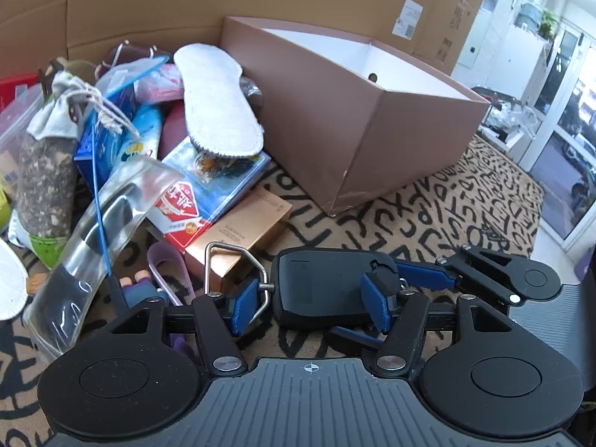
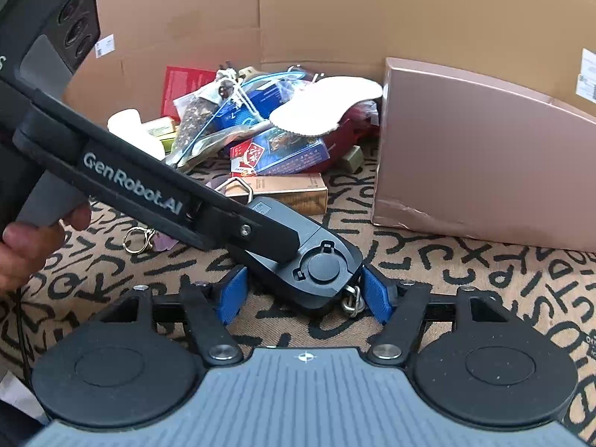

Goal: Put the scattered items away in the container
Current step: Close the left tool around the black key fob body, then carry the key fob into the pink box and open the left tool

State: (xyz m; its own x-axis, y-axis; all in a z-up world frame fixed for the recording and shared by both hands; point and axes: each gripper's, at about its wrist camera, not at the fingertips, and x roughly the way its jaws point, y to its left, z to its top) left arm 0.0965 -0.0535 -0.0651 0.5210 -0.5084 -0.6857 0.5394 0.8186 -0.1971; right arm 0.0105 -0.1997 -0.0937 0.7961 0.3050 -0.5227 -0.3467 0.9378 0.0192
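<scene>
A black padlock-like device (image 1: 320, 287) with a steel shackle (image 1: 238, 257) lies on the patterned mat. My left gripper (image 1: 311, 305) is open, its blue pads standing either side of the device; whether they touch it I cannot tell. My right gripper (image 2: 304, 294) is open around the device's round-capped end (image 2: 324, 268), with a short chain (image 2: 354, 303) by its right pad. One of its blue fingers (image 1: 421, 275) shows in the left wrist view. The open pink-brown box (image 1: 335, 111) stands behind, and only white inner walls show inside.
A pile left of the box (image 2: 465, 156) holds a white insole (image 1: 216, 100), a gold carton (image 1: 242, 231), a blue booklet (image 1: 223, 178), a clear zip bag (image 1: 93, 231) and more. A gold key clasp (image 2: 138, 240) lies on the mat (image 2: 465, 279). Cardboard walls (image 2: 335, 11) stand behind. A hand (image 2: 26, 246) holds the left gripper.
</scene>
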